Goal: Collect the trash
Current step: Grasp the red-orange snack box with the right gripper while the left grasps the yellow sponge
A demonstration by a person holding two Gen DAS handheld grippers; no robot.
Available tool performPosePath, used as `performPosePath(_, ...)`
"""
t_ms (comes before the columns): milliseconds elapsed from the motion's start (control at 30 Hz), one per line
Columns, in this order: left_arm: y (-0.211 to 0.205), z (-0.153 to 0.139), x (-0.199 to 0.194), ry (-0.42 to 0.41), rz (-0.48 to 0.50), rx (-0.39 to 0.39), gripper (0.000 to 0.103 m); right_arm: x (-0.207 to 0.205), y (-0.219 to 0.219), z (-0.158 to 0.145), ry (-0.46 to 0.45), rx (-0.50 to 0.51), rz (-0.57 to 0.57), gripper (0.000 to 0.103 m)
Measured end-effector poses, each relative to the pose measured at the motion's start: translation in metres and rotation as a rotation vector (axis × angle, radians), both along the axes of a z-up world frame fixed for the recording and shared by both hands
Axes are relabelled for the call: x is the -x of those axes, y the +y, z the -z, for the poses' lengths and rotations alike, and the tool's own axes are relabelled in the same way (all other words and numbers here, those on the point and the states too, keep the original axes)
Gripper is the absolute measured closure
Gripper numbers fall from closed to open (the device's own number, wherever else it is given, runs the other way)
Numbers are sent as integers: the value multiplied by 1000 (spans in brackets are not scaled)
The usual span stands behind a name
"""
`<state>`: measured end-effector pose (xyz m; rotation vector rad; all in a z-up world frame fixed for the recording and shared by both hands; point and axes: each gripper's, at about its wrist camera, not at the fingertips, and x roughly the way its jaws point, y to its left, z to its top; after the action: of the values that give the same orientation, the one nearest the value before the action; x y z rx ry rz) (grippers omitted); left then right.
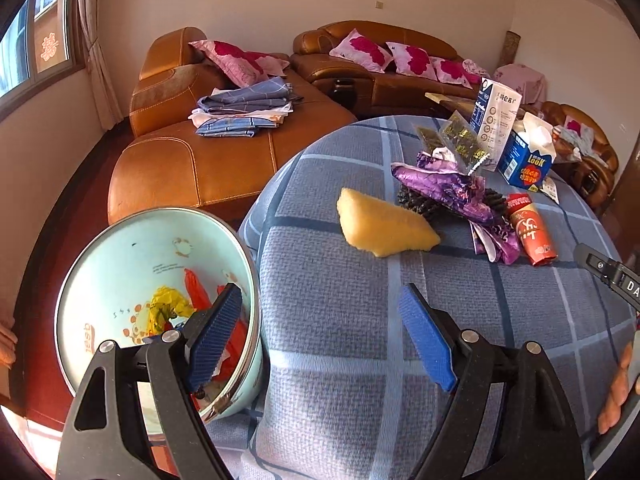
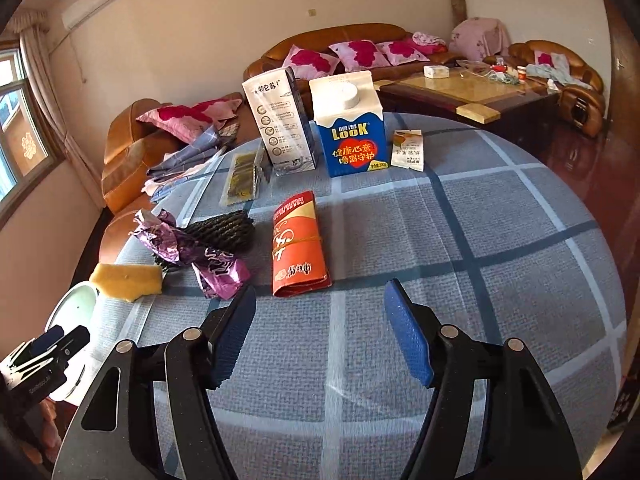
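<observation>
A round table under a blue checked cloth (image 1: 340,320) (image 2: 500,240) carries the trash. A yellow sponge (image 1: 382,226) (image 2: 126,278), a crumpled purple wrapper (image 1: 444,184) (image 2: 200,256), a black ridged item (image 2: 224,228), a flattened red carton (image 1: 530,228) (image 2: 298,248), a blue LOOK carton (image 1: 524,162) (image 2: 350,128) and a white milk carton (image 1: 494,120) (image 2: 280,120) lie there. A pale green bin (image 1: 132,264) holding red and yellow scraps stands left of the table. My left gripper (image 1: 320,334) is open over the table edge beside the bin. My right gripper (image 2: 320,332) is open, empty, just short of the red carton.
Brown leather sofas (image 1: 224,160) with pink cushions and folded cloths line the far side. A coffee table (image 2: 472,92) with small items stands behind the round table. A small sachet (image 2: 408,148) and clear packets (image 2: 240,178) lie near the cartons. A hand (image 1: 618,392) shows at the right edge.
</observation>
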<state>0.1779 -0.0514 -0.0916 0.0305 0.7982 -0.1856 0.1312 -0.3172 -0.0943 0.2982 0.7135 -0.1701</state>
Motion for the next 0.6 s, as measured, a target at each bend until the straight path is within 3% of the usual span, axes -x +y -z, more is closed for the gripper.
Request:
performPosePath(233,-4,-7,-23,-11,-10,18,24,-54,-1,15,95,21,-41,39)
performPosePath(367,-3,-5,-33,-6,-16,16,24,-72,1,31,163,1,-88,51)
performPosePath(433,-3,-5,-37,1,-17,28,24,-71,4,32,155,43,-88,59)
performPosePath(600,-6,-1,-43,13,-9,41,24,-57,3,27,139,57,-80,61)
